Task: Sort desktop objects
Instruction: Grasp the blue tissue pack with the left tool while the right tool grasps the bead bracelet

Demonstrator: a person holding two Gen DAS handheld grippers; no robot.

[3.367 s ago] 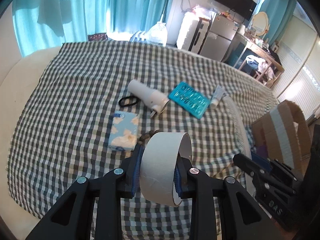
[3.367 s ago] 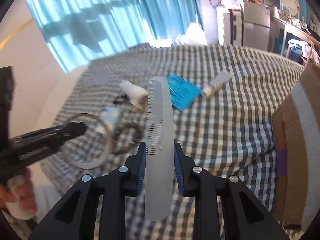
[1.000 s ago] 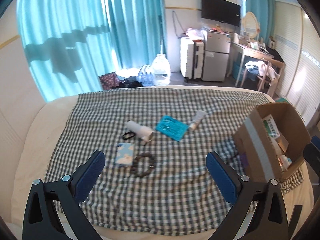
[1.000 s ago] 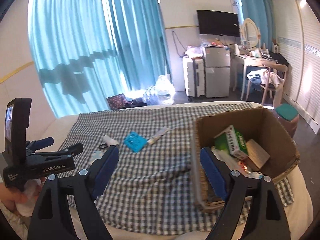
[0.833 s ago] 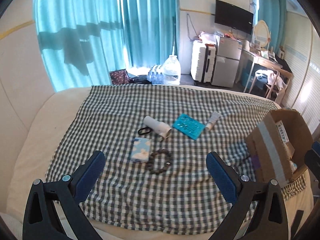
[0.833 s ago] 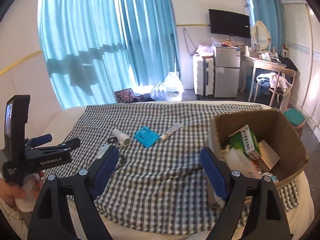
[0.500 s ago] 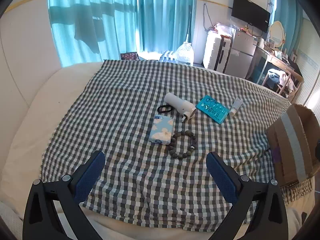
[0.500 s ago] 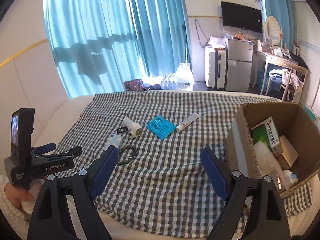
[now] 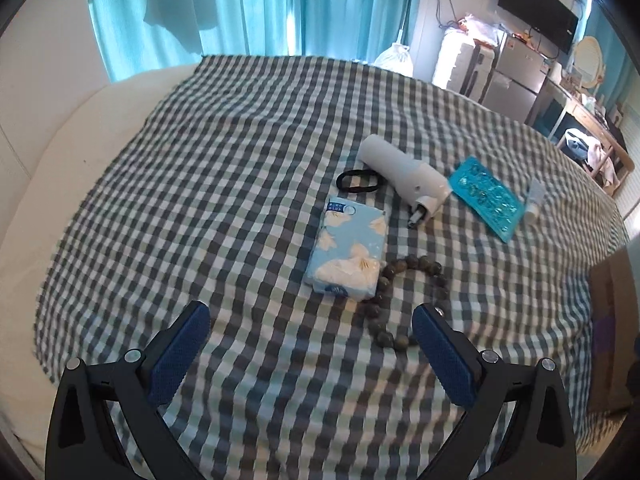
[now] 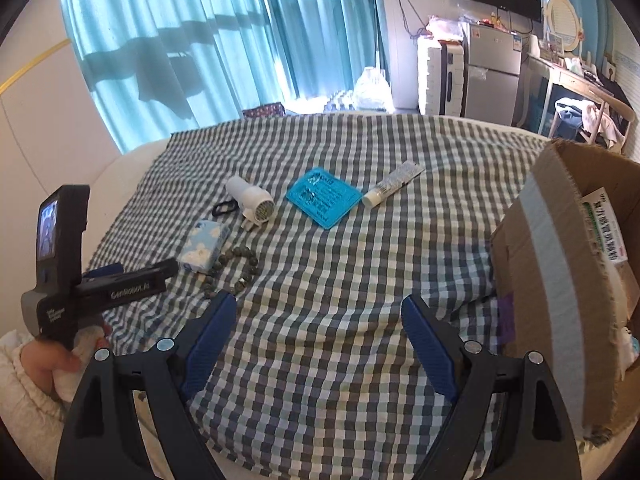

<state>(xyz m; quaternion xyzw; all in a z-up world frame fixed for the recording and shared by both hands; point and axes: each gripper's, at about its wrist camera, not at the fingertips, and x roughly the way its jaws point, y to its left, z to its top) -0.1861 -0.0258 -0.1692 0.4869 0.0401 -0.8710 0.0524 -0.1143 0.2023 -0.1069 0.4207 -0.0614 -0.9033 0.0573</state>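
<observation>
On the checked cloth (image 9: 240,160) lie a blue tissue pack (image 9: 348,250), a bead bracelet (image 9: 404,300), a black hair tie (image 9: 358,181), a white cylinder device (image 9: 404,174), a teal blister card (image 9: 486,198) and a white tube (image 9: 535,202). My left gripper (image 9: 312,354) is open and empty, low over the cloth just short of the tissue pack and bracelet. My right gripper (image 10: 318,344) is open and empty, above the cloth left of the cardboard box (image 10: 560,264). The right wrist view also shows the tissue pack (image 10: 203,245), bracelet (image 10: 234,266), teal card (image 10: 324,197) and tube (image 10: 392,188).
The cardboard box stands at the cloth's right edge and holds a green-and-white packet (image 10: 604,224). The left hand-held gripper body (image 10: 80,280) shows at the left of the right wrist view. Teal curtains (image 10: 200,40), a fridge (image 10: 492,68) and a desk stand beyond.
Both grippers held a tape roll and a comb 3.4 s ago; both are now open and empty. In the last second the left gripper has dropped closer to the tissue pack and bracelet.
</observation>
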